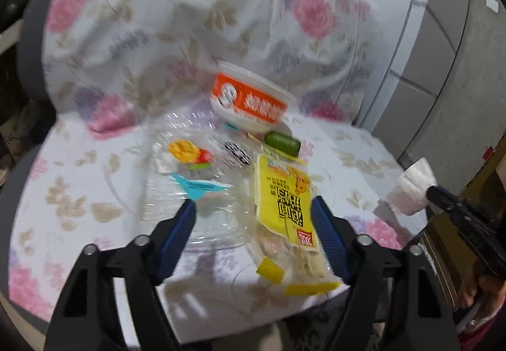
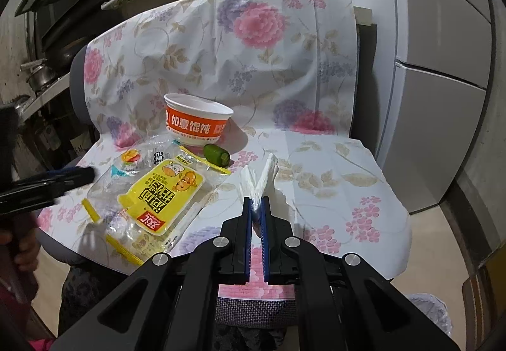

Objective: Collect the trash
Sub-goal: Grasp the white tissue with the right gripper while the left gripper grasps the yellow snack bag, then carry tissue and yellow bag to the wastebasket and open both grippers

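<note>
Hovering my left gripper (image 1: 253, 215), jaws wide, nothing pinched, over yellow wrapper (image 1: 283, 205) just before orange bowl (image 1: 249, 99). Right gripper (image 2: 256, 208) clamps tissue (image 2: 259, 181). Risk: slick film slips, clear bag (image 1: 196, 161) drags along.

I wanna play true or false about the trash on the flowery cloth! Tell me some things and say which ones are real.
1. The right tongs are pinching a white tissue. True.
2. The orange and white bowl is lying tipped on its side. False: it stands upright on the flowery cloth.
3. The left tongs are open, above the yellow wrapper. True.
4. The green vegetable piece sits inside the bowl. False: it lies on the cloth beside the bowl.
5. The yellow wrapper is held by the right tongs. False: it lies on the cloth, and those tongs hold only the tissue.
</note>
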The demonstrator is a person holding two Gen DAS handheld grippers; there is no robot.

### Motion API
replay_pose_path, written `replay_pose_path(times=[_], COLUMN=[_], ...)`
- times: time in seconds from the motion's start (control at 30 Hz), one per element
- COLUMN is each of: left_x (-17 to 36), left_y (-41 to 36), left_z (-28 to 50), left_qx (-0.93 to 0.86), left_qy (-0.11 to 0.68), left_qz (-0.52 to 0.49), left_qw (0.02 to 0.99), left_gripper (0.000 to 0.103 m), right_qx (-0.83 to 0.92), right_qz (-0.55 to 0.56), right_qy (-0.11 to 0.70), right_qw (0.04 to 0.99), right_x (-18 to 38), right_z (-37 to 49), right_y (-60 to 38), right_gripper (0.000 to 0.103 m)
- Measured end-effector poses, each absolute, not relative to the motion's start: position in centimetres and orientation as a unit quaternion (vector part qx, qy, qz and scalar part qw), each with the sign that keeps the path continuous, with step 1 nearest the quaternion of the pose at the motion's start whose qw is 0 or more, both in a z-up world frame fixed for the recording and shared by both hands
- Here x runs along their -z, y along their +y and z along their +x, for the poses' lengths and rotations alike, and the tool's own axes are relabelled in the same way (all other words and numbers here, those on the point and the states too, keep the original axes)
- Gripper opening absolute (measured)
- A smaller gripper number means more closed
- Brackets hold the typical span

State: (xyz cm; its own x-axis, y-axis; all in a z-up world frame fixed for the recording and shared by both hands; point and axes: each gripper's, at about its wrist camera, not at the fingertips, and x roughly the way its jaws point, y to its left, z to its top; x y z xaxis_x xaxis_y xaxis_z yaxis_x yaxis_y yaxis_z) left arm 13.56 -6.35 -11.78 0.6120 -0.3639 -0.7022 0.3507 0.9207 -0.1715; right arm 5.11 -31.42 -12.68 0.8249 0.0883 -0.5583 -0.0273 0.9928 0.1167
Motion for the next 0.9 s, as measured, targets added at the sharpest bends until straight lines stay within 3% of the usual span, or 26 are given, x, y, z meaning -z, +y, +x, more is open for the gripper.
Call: replay_pose_path(times=[0.2,0.23,0.4,0.47,0.53,0.6,0.67,0.77,0.9], left_x=[15.7,16.0,16.7,17.0,16.8,16.3,15.6,14.1,11.6], left_y=[-10.0,-10.4,-12.7,-13.8,-14.1,-14.0,-13.6,-12.5,-10.0], left_z=[14.4,14.3,14.0,13.8,13.6,13.1,12.8,12.4,11.3], left_qx=[0.218,0.218,0.209,0.191,0.187,0.197,0.198,0.214,0.243], left_qy=[0.433,0.431,0.42,0.413,0.407,0.397,0.384,0.37,0.347], left_qz=[0.042,0.051,0.11,0.146,0.16,0.151,0.145,0.105,0.031], left_qw=[0.874,0.874,0.876,0.878,0.879,0.884,0.89,0.898,0.905], left_gripper=[0.072,0.076,0.076,0.052,0.041,0.037,0.021,0.012,0.011], right_qx=[-0.036,-0.037,-0.038,-0.038,-0.037,-0.035,-0.034,-0.032,-0.03], right_qz=[0.05,0.049,0.051,0.051,0.053,0.054,0.055,0.057,0.059], right_qy=[0.305,0.305,0.307,0.308,0.308,0.306,0.304,0.301,0.297], right_qw=[0.95,0.95,0.95,0.949,0.949,0.95,0.95,0.952,0.953], right_x=[13.3,13.3,13.5,13.6,13.6,13.6,13.4,13.2,12.9], right_z=[5.8,5.8,5.9,5.9,5.9,5.7,5.6,5.2,4.8], right_y=[-31.0,-30.9,-30.9,-31.0,-31.2,-31.3,-31.4,-31.5,-31.6], right_gripper=[0.006,0.006,0.006,0.006,0.006,0.006,0.006,0.006,0.006])
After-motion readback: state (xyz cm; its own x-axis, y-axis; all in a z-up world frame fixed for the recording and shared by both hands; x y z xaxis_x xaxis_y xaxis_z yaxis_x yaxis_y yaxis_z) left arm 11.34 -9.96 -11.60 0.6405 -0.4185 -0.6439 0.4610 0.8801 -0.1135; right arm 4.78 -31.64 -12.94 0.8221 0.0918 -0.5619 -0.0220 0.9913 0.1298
